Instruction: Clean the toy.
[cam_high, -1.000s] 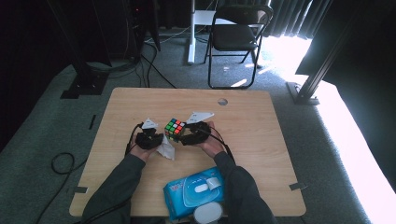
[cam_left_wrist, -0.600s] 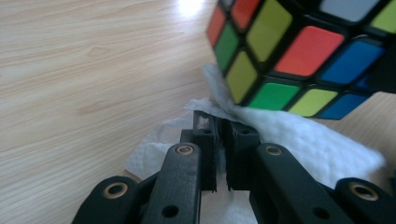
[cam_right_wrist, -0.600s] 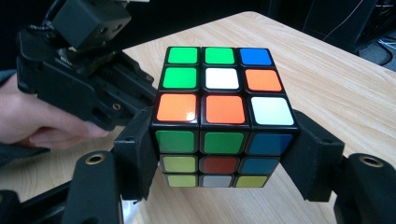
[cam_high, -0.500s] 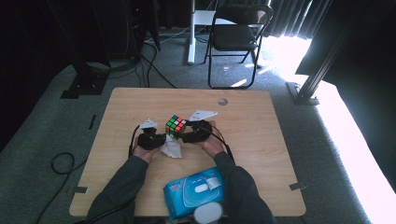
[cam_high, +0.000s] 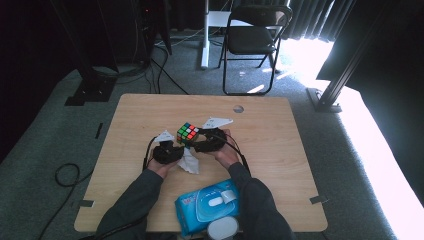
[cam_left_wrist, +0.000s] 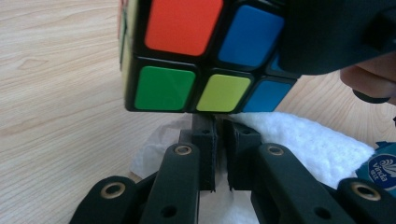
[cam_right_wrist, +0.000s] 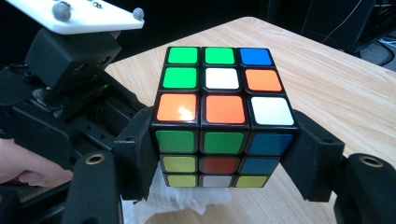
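Observation:
A scrambled colour cube (cam_high: 187, 132) (cam_right_wrist: 219, 116) is held above the wooden table (cam_high: 280, 140), with my right gripper (cam_high: 194, 140) (cam_right_wrist: 219, 154) shut on its two sides. My left gripper (cam_high: 179, 148) (cam_left_wrist: 218, 123) sits just under the cube (cam_left_wrist: 196, 51), its jaws pinched on a crumpled white tissue (cam_high: 190, 162) (cam_left_wrist: 303, 140). The tissue (cam_right_wrist: 187, 200) bunches below the cube's bottom edge. In the right gripper view the left gripper's body and its white top plate stand close at the left.
A blue pack of wet wipes (cam_high: 210, 205) (cam_left_wrist: 383, 163) lies near the front edge between the forearms, with a round white object (cam_high: 222, 230) before it. The table has a small cable hole (cam_high: 238, 108) at the back. A folding chair (cam_high: 252, 40) stands beyond.
My left gripper has edged a little to the right, closer under the cube, taking the tissue along. The right gripper and the cube have stayed put.

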